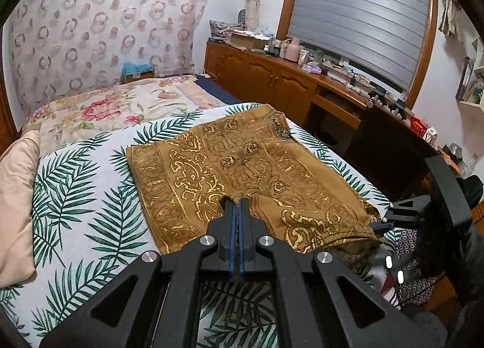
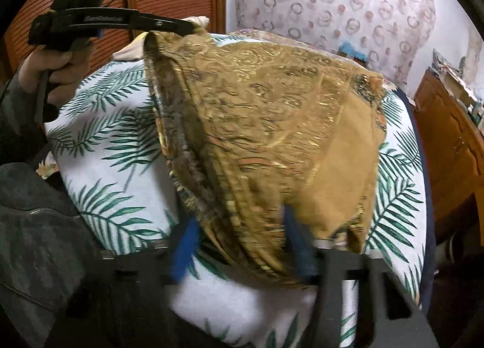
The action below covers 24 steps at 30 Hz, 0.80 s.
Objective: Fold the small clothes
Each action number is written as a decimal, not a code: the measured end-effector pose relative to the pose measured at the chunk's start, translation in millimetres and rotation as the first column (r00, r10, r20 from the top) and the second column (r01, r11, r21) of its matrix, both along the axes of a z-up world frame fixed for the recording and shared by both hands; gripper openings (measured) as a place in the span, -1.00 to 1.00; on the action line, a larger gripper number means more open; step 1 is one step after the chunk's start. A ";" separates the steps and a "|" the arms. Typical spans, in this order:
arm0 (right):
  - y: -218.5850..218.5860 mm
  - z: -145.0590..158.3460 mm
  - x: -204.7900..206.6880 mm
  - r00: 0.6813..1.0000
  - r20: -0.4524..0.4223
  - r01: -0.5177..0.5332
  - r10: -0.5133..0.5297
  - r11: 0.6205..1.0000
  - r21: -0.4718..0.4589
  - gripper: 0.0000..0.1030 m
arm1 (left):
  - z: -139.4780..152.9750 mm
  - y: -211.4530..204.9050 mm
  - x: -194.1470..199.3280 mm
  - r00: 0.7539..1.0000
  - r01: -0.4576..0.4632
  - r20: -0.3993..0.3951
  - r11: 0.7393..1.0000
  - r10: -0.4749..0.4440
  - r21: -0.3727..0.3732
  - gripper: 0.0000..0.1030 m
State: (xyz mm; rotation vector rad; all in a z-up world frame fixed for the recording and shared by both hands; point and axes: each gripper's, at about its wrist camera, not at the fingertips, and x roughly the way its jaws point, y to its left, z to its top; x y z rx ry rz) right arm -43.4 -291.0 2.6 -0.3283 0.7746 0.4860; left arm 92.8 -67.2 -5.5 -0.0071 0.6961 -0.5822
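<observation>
**Brown shorts: grip check**

Blue-padded left gripper point(image 1: 238, 205) is pinching shut on the near hem of the brown patterned shorts point(image 1: 242, 172), which are lying on the palm-print bedcover point(image 1: 75, 196). Your right gripper point(image 2: 242, 245) is standing part-open, its pads point(image 2: 184, 245) straddling a bunched edge without clearly pressing it. You are handling light, limp cloth, likely to sag; take hems and corners.

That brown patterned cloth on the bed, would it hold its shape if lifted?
Probably not: the brown cloth sags and bunches where the left hand-held gripper pinches its edge. It looks thin and light, likely dragging across the leaf-print sheet rather than sliding cleanly.
</observation>
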 end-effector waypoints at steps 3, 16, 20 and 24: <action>-12.6 10.8 6.4 1.000 0.007 -0.003 0.003 1.000 0.029 -0.75 | 1.2 2.3 2.7 1.000 -0.008 0.003 1.000 0.008 0.008 -0.96; -9.8 91.3 77.3 0.975 0.218 0.025 -0.049 0.994 0.110 -0.80 | 28.6 20.0 40.8 0.992 -0.085 0.102 0.994 0.078 0.065 -0.96; -0.7 93.9 109.7 0.976 0.213 0.021 -0.044 0.994 0.110 -0.80 | 21.4 26.0 61.1 0.992 -0.104 0.076 0.992 0.098 0.071 -0.96; 4.8 86.0 139.9 0.980 0.196 0.013 -0.036 0.993 0.114 -0.80 | 11.1 27.3 80.8 0.993 -0.113 0.039 0.990 0.110 0.090 -0.96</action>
